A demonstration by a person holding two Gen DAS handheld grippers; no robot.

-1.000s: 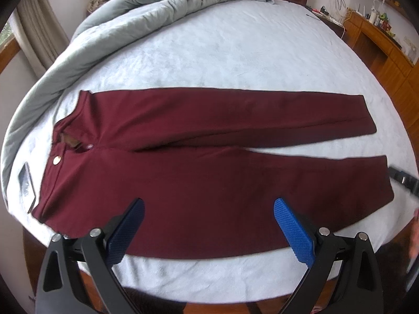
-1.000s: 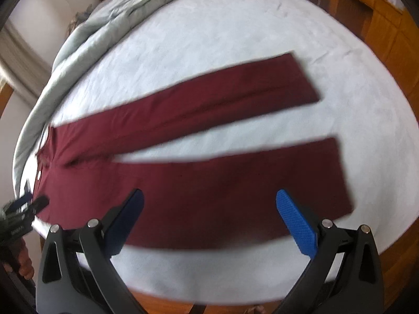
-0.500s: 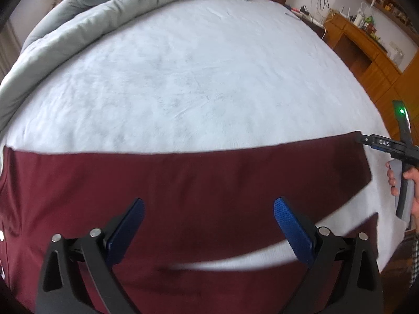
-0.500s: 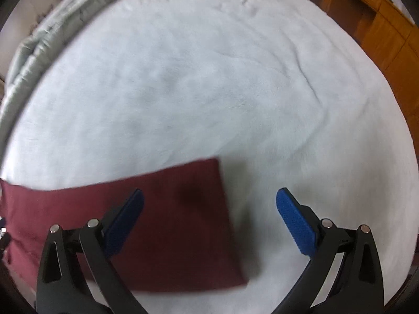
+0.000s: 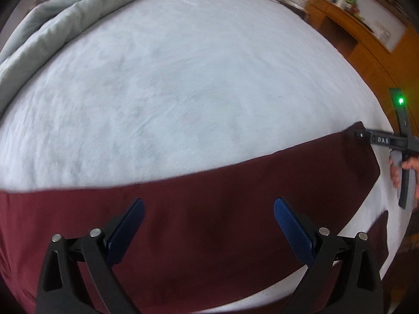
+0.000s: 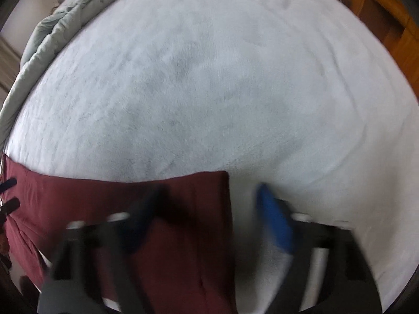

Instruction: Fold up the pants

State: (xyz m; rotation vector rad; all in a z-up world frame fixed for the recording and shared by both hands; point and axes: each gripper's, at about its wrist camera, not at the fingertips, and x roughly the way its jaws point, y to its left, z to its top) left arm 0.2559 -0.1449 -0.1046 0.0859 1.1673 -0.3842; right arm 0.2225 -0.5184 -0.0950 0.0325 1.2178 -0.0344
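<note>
The left wrist view shows the left gripper [image 5: 209,210] spread wide above the maroon pants [image 5: 209,209], flat on the white bed cover [image 5: 183,91]. It alone shows the right gripper [image 5: 362,134] touching the far hem corner.

The right wrist view is blurred: its jaws straddle the hem edge, spread, gripping nothing. Broad bare cover lies beyond, with the grey duvet [image 6: 47,34] bunched along the far-left edge.

Left gripper [image 5: 208,210]: jaws spread wide, blue pads [image 5: 284,216] facing each other with nothing between them, black arms angled outward below. Right gripper [image 6: 207,204]: motion-blurred, jaws apart, its blue pad [image 6: 273,219] to the right of centre. The bare hand [image 5: 404,167] wrapped around the right gripper's handle appears at the far right of the left view.
</note>
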